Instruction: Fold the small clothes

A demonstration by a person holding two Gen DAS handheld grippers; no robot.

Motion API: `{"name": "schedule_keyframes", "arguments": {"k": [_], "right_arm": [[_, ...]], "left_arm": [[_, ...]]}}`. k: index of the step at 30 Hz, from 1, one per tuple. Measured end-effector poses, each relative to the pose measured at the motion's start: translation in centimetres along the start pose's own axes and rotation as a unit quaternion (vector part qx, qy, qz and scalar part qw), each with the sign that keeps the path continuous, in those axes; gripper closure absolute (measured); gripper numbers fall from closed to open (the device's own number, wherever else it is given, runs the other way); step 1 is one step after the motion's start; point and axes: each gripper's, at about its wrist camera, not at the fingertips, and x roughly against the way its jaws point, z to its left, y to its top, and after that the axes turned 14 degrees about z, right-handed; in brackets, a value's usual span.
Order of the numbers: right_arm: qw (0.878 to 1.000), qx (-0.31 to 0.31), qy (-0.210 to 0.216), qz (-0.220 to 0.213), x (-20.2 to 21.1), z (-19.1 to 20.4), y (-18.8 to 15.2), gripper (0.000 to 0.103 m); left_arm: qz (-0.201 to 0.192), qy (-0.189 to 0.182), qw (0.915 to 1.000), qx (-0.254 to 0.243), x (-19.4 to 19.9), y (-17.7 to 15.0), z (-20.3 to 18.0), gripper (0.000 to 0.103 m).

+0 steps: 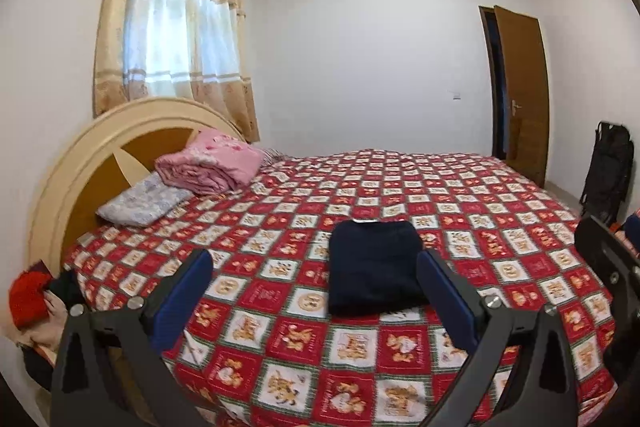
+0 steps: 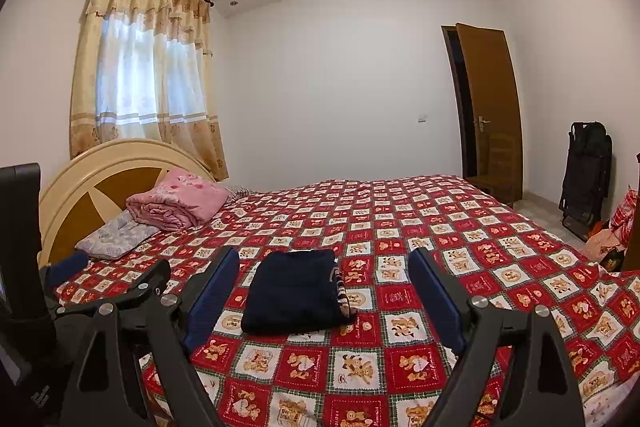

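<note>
Garment: I saw one folded navy knit sweater (image 2: 294, 293), a soft rectangle, on the bedspread (image 2: 440, 235) near me.
Grippers: I held the left gripper (image 1: 316, 291) and right gripper (image 2: 324, 291) wide apart, both empty.
Bedding: one pink quilted blanket (image 2: 176, 205), far left.

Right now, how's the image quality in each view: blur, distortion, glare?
Left wrist view: heavy fisheye bending, slight softness on the left claw, window blown out. Right wrist view: same bending, sharper navy folded garment, ceiling glare at top.
</note>
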Motion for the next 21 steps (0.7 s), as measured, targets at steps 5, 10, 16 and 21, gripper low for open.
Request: {"name": "schedule_keyframes", "arguments": {"k": [5,10,16,21], "right_arm": [[1.0,-0.002,-0.001,0.0,0.0,0.0,-0.1,0.016],[1.0,-0.002,-0.002,0.0,-0.1,0.1,-0.1,0.016],[1.0,-0.003,-0.003,0.006,-0.4,0.3,-0.2,0.016],[1.0,-0.004,-0.003,0.006,-0.4,0.2,-0.2,0.016]], "left_arm": [[0.017,-0.027,0.9995,-0.006,-0.5,0.3,0.1,0.0],[0.043,-0.047,0.9979,0.01,-1.4,0.5,0.5,0.0],[0.057,-0.091,0.994,0.02,-1.9,0.3,1.0,0.0],[0.053,-0.073,0.9958,0.011,-1.9,0.4,0.6,0.0]]}}
